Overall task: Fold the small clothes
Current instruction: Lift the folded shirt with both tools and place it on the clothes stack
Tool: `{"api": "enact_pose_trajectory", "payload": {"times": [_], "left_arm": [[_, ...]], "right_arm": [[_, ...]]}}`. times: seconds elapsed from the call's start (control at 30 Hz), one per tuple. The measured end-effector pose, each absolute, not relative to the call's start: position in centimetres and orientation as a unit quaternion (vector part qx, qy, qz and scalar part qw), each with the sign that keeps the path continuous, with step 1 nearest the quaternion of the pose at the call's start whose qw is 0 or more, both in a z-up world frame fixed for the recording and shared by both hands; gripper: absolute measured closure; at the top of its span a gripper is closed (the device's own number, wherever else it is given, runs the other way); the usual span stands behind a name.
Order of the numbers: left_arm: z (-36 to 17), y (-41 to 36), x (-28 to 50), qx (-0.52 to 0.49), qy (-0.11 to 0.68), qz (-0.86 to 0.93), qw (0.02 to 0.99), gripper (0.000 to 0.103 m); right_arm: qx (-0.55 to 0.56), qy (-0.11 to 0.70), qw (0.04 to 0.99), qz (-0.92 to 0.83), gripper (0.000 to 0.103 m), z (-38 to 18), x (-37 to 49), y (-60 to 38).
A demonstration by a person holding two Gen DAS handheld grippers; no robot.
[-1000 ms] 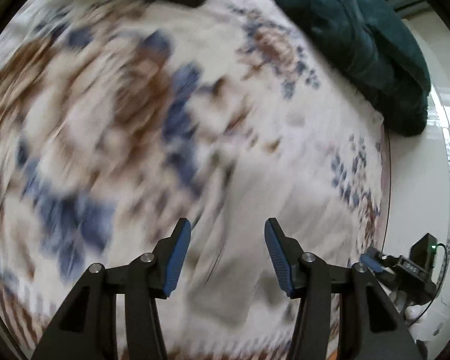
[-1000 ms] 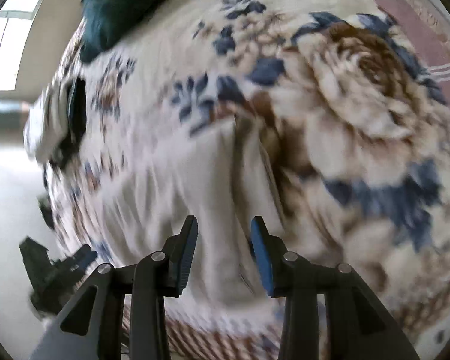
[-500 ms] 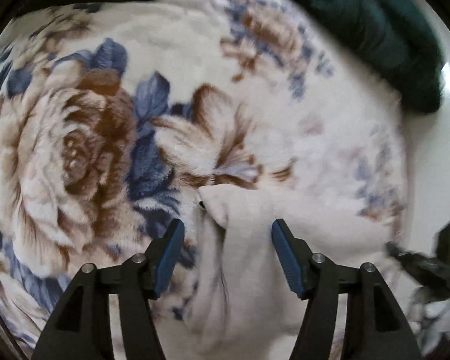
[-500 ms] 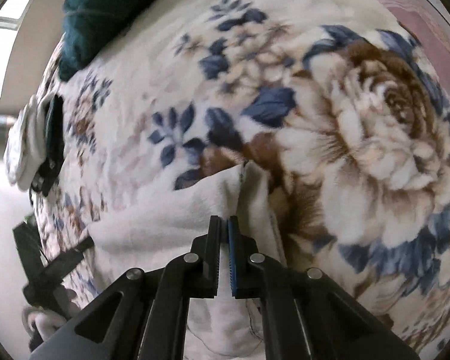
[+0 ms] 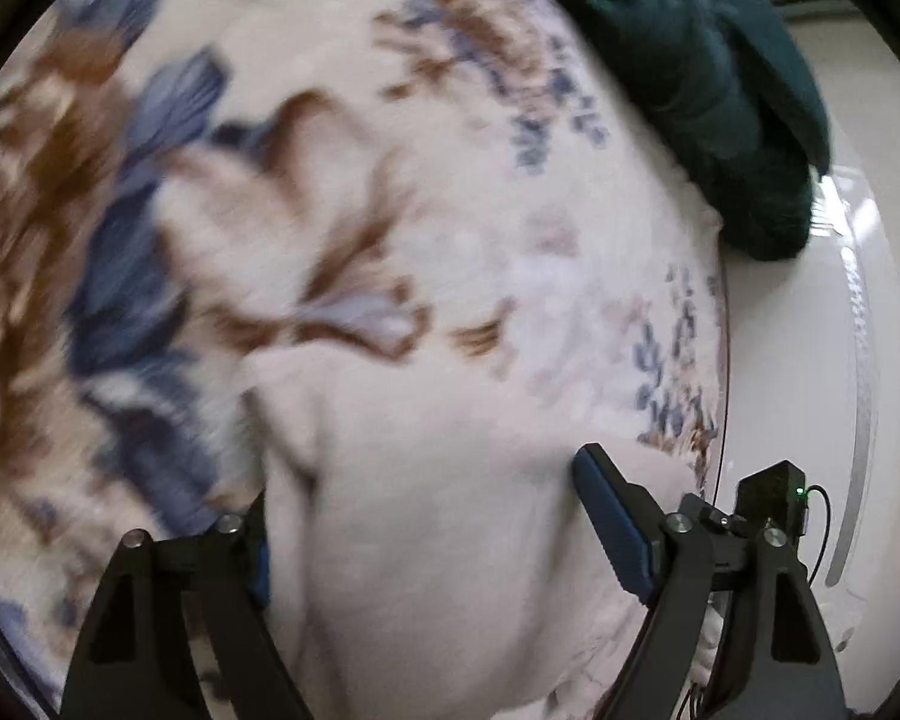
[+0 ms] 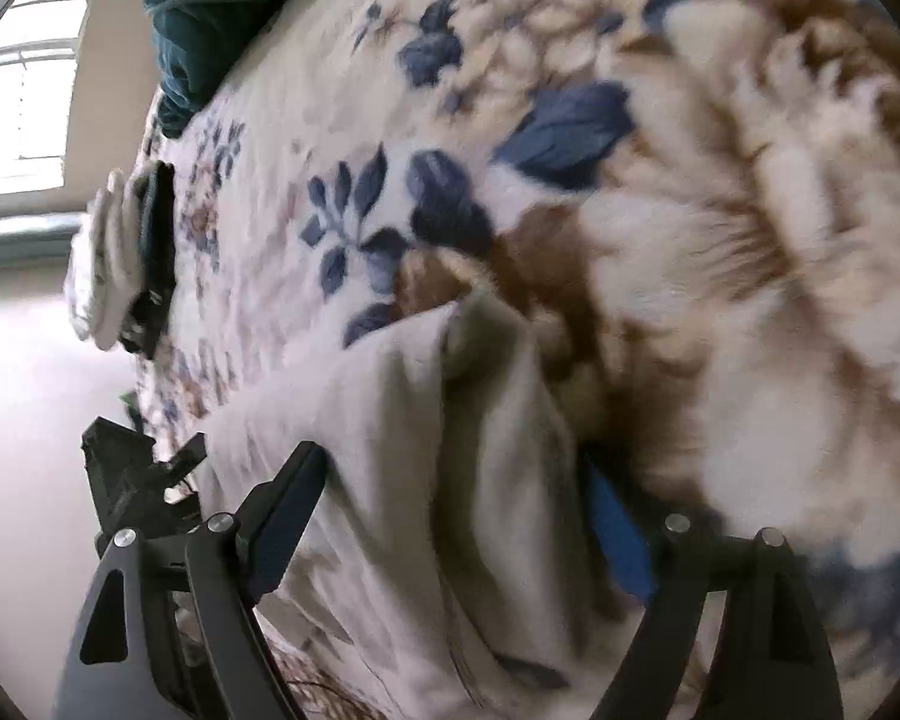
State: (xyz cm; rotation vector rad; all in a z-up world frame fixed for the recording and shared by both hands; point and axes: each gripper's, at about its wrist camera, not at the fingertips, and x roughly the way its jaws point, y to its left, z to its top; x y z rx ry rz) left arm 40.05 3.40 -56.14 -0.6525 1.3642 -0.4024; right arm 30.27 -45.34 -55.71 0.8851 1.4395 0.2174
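A small cream-white garment lies folded over on a floral blanket. My left gripper is open wide, its fingers straddling the garment's near part; the left finger is half hidden behind the cloth. In the right wrist view the same garment lies between the fingers of my right gripper, which is open wide, with a raised fold at its far edge. The other gripper shows at the left.
A dark teal cloth lies at the blanket's far corner. A stack of folded white and dark clothes sits at the blanket's edge. Pale floor runs beyond the blanket's edge.
My right gripper, shut on the garment's fold half a second ago, has opened wide and let go. My left gripper has moved forward over the garment and stayed open.
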Motion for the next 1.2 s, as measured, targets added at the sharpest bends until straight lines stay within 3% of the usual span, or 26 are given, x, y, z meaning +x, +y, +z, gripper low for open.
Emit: {"api": "enact_pose_trajectory", "payload": {"times": [0.07,0.13,0.33,0.63,0.9,1.2], "left_arm": [[-55.7,3.1,40.0,-0.283,0.605,-0.182,0.721,0.069],[-55.2,3.6,39.8,-0.288,0.596,-0.179,0.727,0.075],[-51.6,4.7,38.0,-0.280,0.578,-0.170,0.748,0.080],[-39.3,14.3,37.7,-0.282,0.510,-0.161,0.797,0.080],[-28.8,28.2,46.6,-0.246,0.457,-0.170,0.838,0.080],[-27.1,39.8,64.1,-0.211,0.457,-0.144,0.852,0.080]], "right_arm": [[0.406,0.618,0.667,0.094,0.023,-55.8,30.2,-45.1],[0.410,0.616,0.665,0.099,0.078,-55.8,30.2,-44.6],[0.393,0.600,0.691,0.093,0.083,-51.2,29.7,-42.4],[0.307,0.584,0.737,0.146,0.083,-37.1,32.9,-30.9],[0.304,0.534,0.770,0.172,0.083,-28.6,41.0,-16.3],[0.325,0.504,0.782,0.170,0.083,-27.8,58.0,-0.1]]}}
